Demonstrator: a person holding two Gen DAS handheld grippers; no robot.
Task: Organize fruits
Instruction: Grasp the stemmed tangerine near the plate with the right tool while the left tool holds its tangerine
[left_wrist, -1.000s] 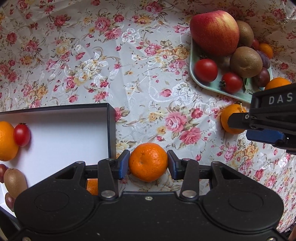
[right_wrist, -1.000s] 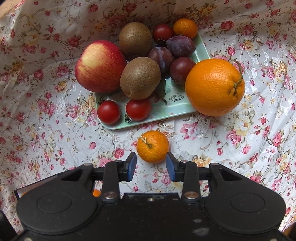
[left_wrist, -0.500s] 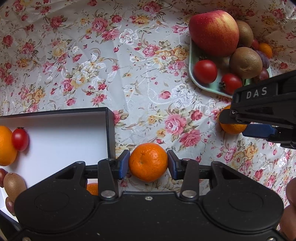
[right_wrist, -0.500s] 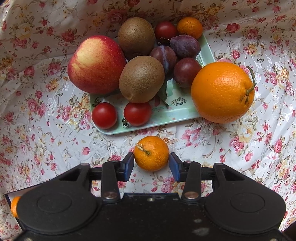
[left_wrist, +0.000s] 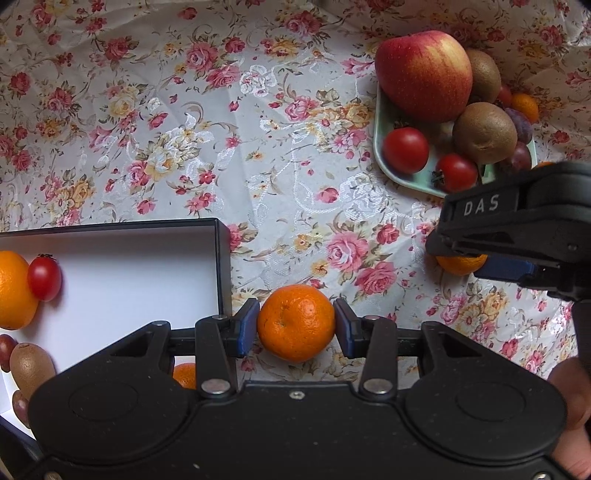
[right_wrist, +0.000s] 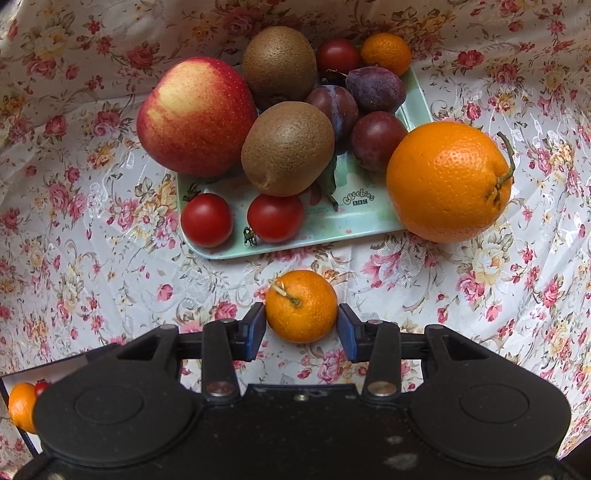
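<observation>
Both hand-held grippers around mandarins

Since a second ago my right hand-held gripper (right_wrist: 301, 328) has slid forward, so the small orange stemmed mandarin (right_wrist: 301, 305) now sits between its blue pads rather than ahead of them. I cannot tell whether the pads press it; a thin gap shows on the right side, and the fruit rests on the floral-cloth surface (right_wrist: 92, 258) just in front of the pale green tray (right_wrist: 332, 236).

My left hand-held gripper (left_wrist: 295, 328) holds level and low, clamped on a round orange mandarin (left_wrist: 295, 322) just right of the black box with a white floor (left_wrist: 147, 280). From the left view, the right gripper body hides most of the stemmed mandarin, showing only an orange sliver. The big orange beside the tray (right_wrist: 448, 182) is almost wholly covered there too. A fingertip (left_wrist: 570, 402) is cut off at the right edge.
</observation>
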